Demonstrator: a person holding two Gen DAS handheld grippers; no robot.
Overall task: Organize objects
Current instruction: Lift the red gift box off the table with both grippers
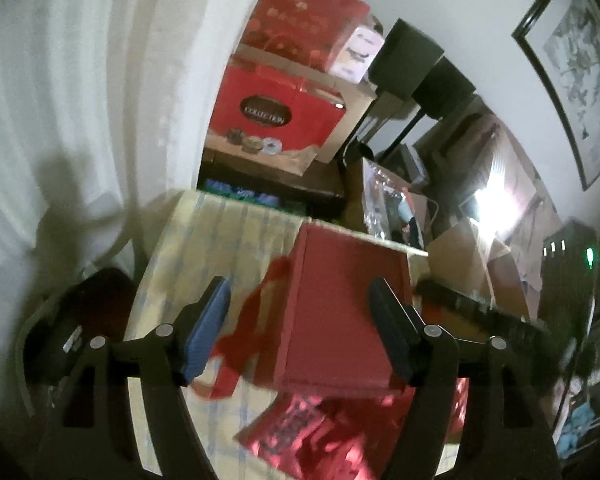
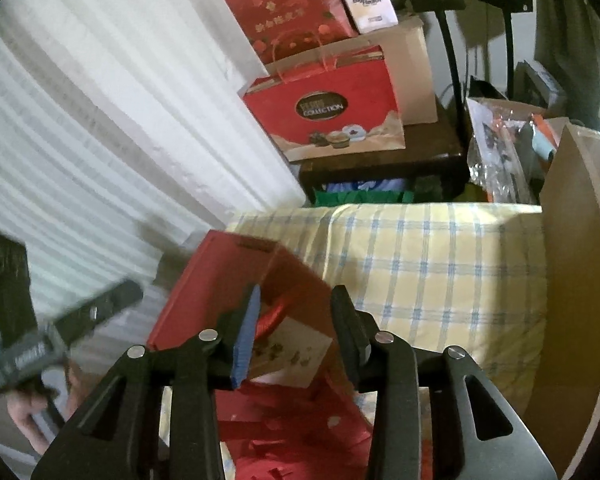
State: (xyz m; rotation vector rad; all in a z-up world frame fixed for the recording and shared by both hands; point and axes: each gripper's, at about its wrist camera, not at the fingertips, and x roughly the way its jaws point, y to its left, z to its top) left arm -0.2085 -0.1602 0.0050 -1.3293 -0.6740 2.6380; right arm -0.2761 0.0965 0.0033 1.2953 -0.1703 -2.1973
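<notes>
A surface covered by a yellow-and-blue checked cloth (image 2: 432,264) carries a red box (image 1: 340,304), red ribbon (image 1: 256,320) beside it, and crumpled red foil packaging (image 1: 324,432) near the front edge. Behind, a dark wooden table (image 2: 380,168) bears red gift bags (image 2: 324,116).

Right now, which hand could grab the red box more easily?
Probably the left. The left gripper has the red box between its wide-open jaws; the right gripper has a narrower gap, over the box's corner.
</notes>
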